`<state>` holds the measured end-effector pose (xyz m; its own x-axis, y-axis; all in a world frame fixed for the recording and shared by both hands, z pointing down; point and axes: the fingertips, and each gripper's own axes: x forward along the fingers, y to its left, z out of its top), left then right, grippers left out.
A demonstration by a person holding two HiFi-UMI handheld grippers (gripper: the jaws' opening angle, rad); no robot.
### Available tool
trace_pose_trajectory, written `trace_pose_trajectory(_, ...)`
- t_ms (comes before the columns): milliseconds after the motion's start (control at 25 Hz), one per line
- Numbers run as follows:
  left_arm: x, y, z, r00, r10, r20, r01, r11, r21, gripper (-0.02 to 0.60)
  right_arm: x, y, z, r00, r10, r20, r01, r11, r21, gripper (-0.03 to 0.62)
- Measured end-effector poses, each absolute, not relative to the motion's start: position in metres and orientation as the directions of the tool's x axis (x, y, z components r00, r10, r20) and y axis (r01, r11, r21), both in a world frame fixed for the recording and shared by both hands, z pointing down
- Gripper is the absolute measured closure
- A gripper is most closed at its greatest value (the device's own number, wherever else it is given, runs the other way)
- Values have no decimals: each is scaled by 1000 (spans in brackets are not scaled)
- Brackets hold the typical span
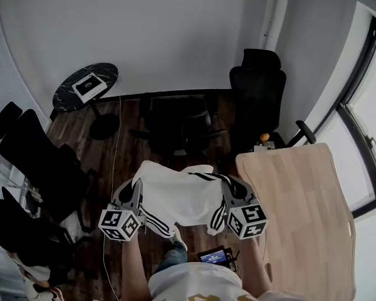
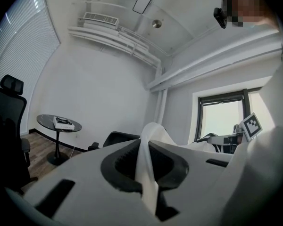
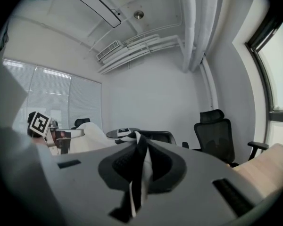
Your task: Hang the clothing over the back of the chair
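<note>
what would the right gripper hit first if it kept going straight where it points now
The right gripper, shut on the striped clothing, would probably meet the back of the low black chair just ahead; depth is hard to judge.
</note>
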<state>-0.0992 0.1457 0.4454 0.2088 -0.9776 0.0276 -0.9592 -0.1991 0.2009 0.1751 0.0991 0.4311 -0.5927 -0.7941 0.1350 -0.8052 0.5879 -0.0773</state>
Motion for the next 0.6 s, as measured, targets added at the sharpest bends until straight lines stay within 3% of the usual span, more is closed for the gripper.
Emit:
trace_pose_trajectory(320,-146,18,462,281,-957,64,-938,-260,230,551,125,-11,444,-564,-816,126,-825,550,-130,574)
trace_pose_trajectory(600,-178,-69,452,348,-938,5,-907,-335,254,551,90,-79,446,-520,-846,116,-850,498,-173,574)
